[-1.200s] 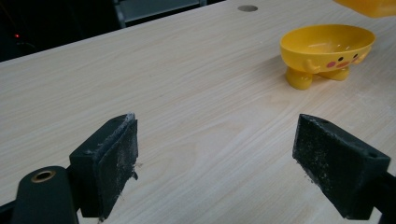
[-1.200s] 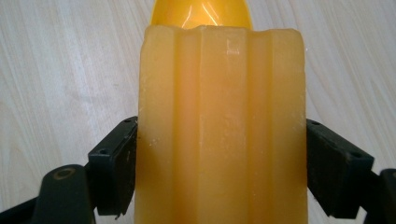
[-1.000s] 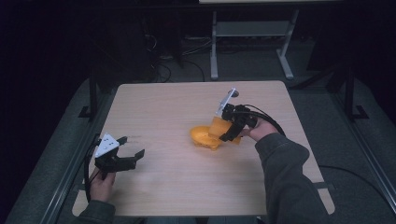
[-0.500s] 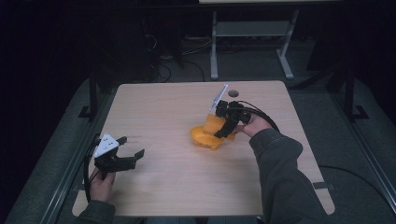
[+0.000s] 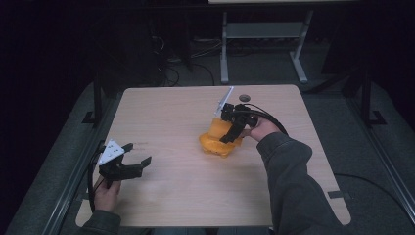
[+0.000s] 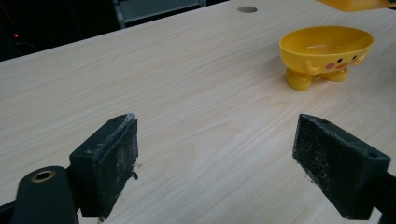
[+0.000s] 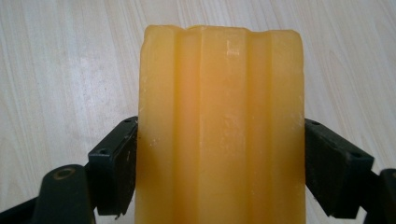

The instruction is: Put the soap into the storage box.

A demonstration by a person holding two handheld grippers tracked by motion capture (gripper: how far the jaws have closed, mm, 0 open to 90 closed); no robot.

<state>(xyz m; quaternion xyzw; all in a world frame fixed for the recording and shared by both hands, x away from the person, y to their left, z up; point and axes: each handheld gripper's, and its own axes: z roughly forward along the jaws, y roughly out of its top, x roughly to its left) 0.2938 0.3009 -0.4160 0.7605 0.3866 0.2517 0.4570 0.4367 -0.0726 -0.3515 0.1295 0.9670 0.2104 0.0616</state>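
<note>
A yellow footed dish (image 5: 215, 147) with a painted face stands right of the table's middle, also seen in the left gripper view as the dish (image 6: 327, 46). My right gripper (image 5: 229, 131) hangs just above it, shut on a ridged orange-yellow soap bar (image 7: 219, 107), with one jaw on each long side. The bar's edge (image 6: 355, 3) shows above the dish. My left gripper (image 5: 138, 152) rests near the table's front left, open with nothing between its jaws (image 6: 217, 123).
A small dark round hole (image 5: 243, 91) lies in the wooden table (image 5: 176, 117) near its far edge. A metal stand (image 5: 264, 29) rises on the floor behind the table. A black cable (image 5: 274, 120) loops from the right gripper.
My right gripper has carried the soap bar a little to the left and lower, over the dish. The left gripper has not moved.
</note>
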